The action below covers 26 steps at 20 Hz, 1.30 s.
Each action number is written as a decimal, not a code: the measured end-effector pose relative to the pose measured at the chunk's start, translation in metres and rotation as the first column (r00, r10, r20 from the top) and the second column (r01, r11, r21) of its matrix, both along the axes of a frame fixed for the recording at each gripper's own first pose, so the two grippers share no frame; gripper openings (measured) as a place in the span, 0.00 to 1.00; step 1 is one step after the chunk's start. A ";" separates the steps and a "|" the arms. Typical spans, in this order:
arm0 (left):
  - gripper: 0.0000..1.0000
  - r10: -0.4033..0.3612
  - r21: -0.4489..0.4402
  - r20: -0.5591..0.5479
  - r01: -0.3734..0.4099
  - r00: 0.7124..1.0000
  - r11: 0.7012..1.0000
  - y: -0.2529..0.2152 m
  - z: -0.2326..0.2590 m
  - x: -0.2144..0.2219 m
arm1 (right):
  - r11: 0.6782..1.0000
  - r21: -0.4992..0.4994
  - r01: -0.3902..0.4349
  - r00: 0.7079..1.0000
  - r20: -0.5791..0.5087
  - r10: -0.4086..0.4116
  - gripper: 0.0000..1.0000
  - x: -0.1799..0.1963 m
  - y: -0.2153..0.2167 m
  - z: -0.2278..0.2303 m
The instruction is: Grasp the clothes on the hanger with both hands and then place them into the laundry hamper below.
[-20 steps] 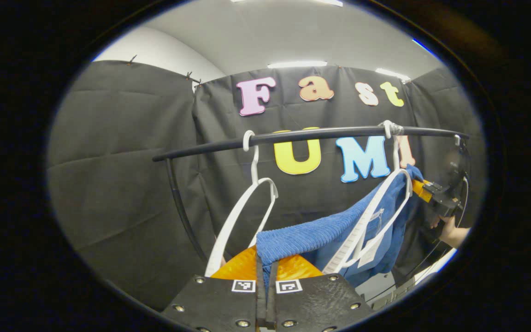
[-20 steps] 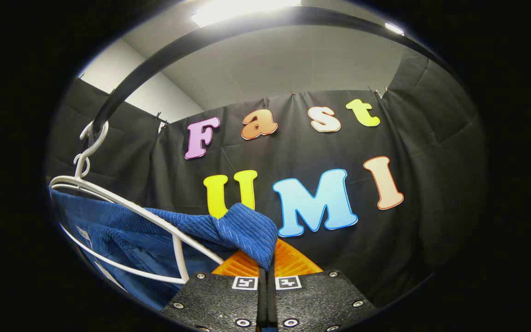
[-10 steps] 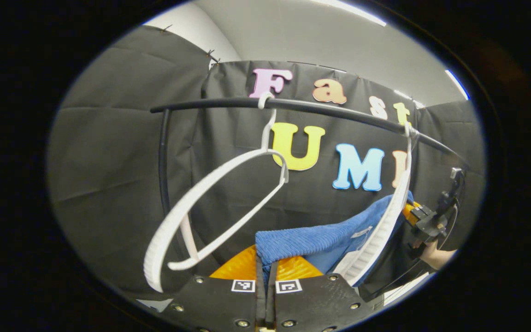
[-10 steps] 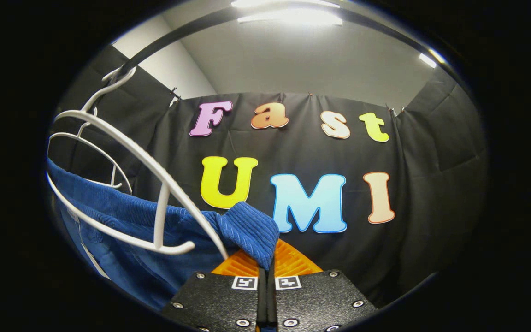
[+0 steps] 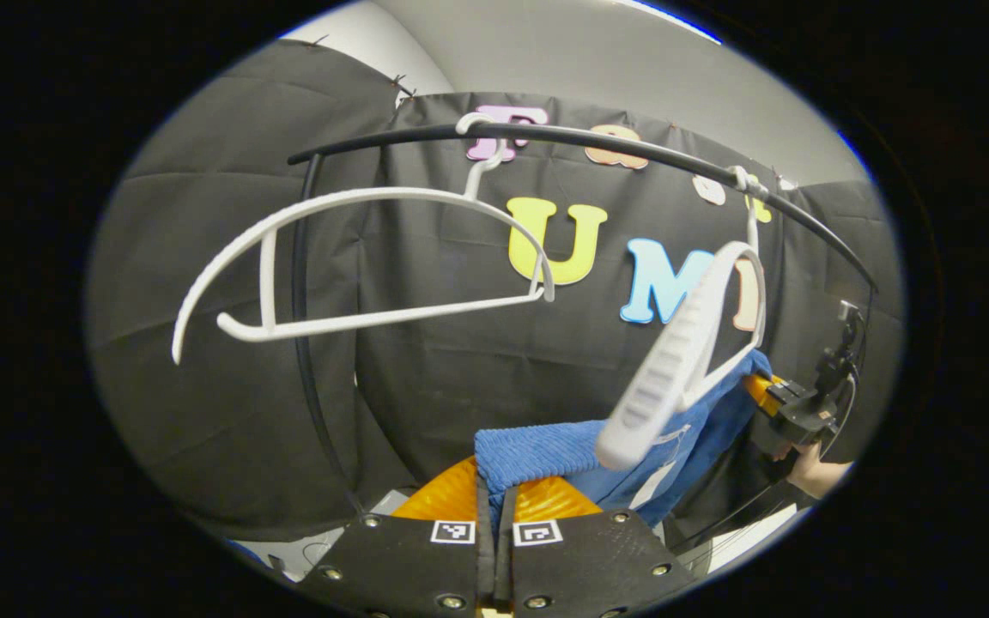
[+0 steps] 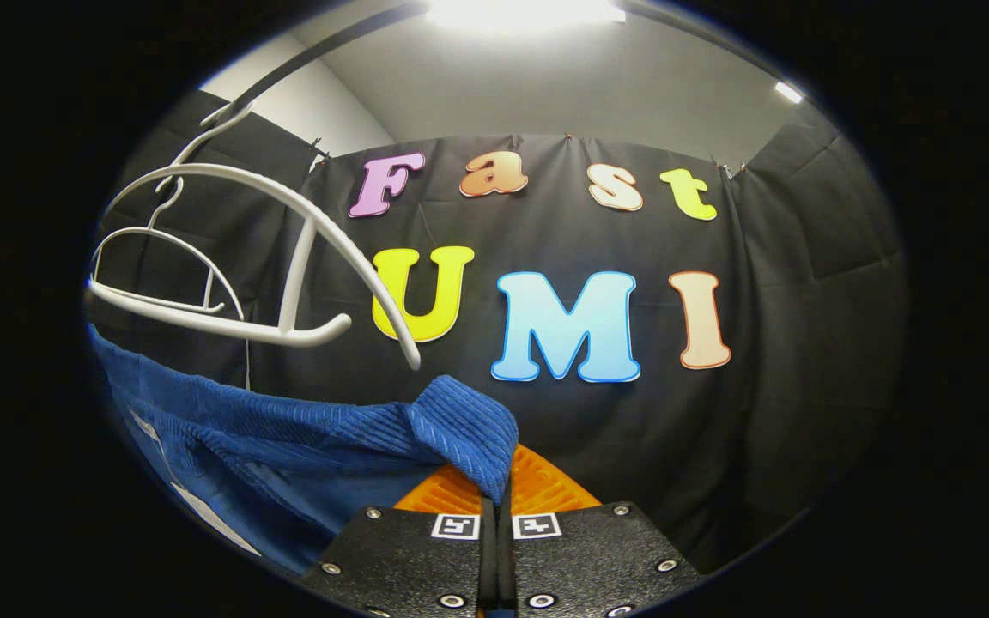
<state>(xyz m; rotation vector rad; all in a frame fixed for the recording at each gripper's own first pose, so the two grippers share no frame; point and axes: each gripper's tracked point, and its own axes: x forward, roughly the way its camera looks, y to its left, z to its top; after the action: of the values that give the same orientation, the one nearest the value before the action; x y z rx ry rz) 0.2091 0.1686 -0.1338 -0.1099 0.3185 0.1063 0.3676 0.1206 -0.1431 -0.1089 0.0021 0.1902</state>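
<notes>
We take the black rail [image 5: 597, 137] as our landmark. In the left gripper view, a bare white hanger [image 5: 357, 257] hangs from its left part, and a second hanger [image 5: 683, 360] dangles farther right, tilted. Below the rail, our left gripper [image 5: 494, 506] pinches one corner of the blue garment [image 5: 537, 451] (both orange fingers pressed on it). In the right gripper view, the right gripper [image 6: 494, 502] clamps the other corner of the cloth [image 6: 452, 425], under both hangers

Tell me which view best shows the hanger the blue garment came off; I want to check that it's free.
The right gripper view: the nearer white hanger shows whole, above the blue garment. The left gripper view shows it edge-on, overlapping the cloth.
</notes>
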 end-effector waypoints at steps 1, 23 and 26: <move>0.01 0.012 0.006 -0.013 -0.012 1.000 1.000 0.000 -0.005 -0.008 | 1.000 0.006 -0.005 1.000 -0.020 0.005 0.00 -0.009 -0.001 -0.006; 0.01 0.019 0.052 0.013 -0.020 1.000 0.998 -0.055 -0.009 -0.139 | 0.995 0.095 0.010 0.959 -0.281 0.017 0.00 -0.178 -0.028 -0.034; 0.01 -0.090 0.043 0.006 0.090 0.996 0.995 -0.060 -0.025 -0.136 | 0.990 0.094 0.104 0.950 -0.304 -0.071 0.00 -0.212 -0.022 -0.032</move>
<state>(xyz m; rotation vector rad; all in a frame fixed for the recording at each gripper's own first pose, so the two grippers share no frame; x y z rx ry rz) 0.0732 0.1082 -0.1588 -0.0530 0.3130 0.0231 0.1557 0.0985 -0.1747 0.0305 0.2993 0.1162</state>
